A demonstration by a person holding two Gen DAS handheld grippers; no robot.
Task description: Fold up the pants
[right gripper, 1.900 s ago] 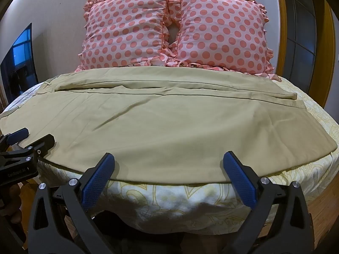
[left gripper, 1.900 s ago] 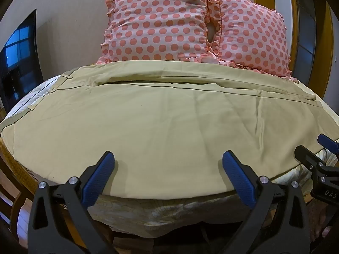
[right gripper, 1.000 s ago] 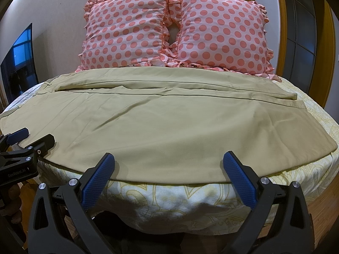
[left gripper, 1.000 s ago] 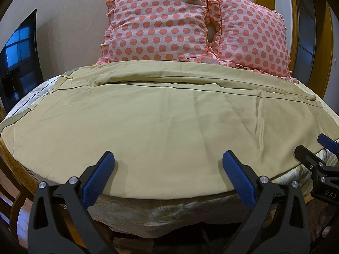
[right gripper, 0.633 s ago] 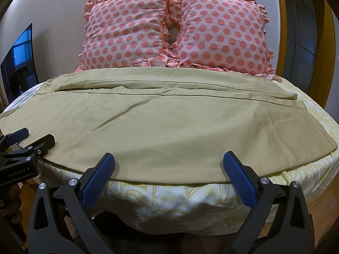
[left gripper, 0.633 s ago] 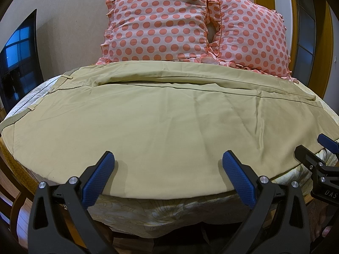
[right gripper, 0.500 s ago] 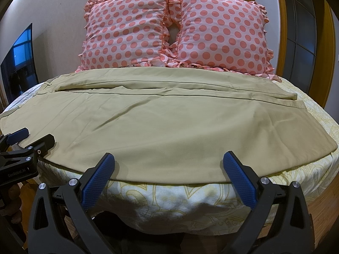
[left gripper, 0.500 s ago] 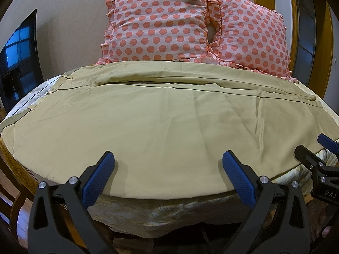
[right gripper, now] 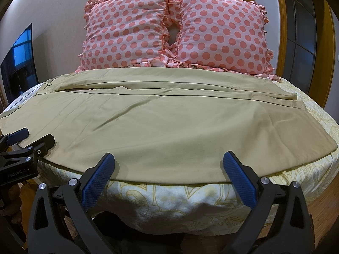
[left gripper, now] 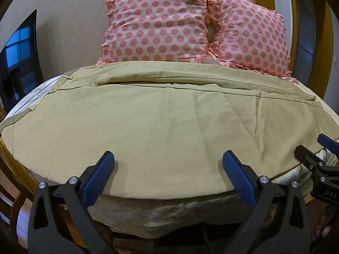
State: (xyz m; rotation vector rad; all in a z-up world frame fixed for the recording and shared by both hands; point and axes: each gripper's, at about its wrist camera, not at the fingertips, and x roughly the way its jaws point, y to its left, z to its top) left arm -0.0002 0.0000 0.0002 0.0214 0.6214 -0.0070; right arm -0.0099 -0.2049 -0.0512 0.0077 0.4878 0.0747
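Khaki pants [left gripper: 169, 127] lie spread flat sideways across the bed, waistband at the left, leg hems at the right; they also show in the right wrist view [right gripper: 165, 122]. One leg lies behind the other, with a seam line between them. My left gripper [left gripper: 167, 169] is open and empty, just above the near edge of the pants toward the waist end. My right gripper [right gripper: 167, 169] is open and empty at the near edge, toward the hem end. Each gripper shows in the other's view, the right gripper [left gripper: 313, 150] and the left gripper [right gripper: 31, 139].
Two pink polka-dot pillows [right gripper: 175, 31] stand at the bed's head behind the pants. A white and yellow patterned bedsheet [right gripper: 180, 203] hangs over the near edge. A dark TV screen [left gripper: 19, 63] is on the left wall. A wood-framed door [right gripper: 300, 31] is at the right.
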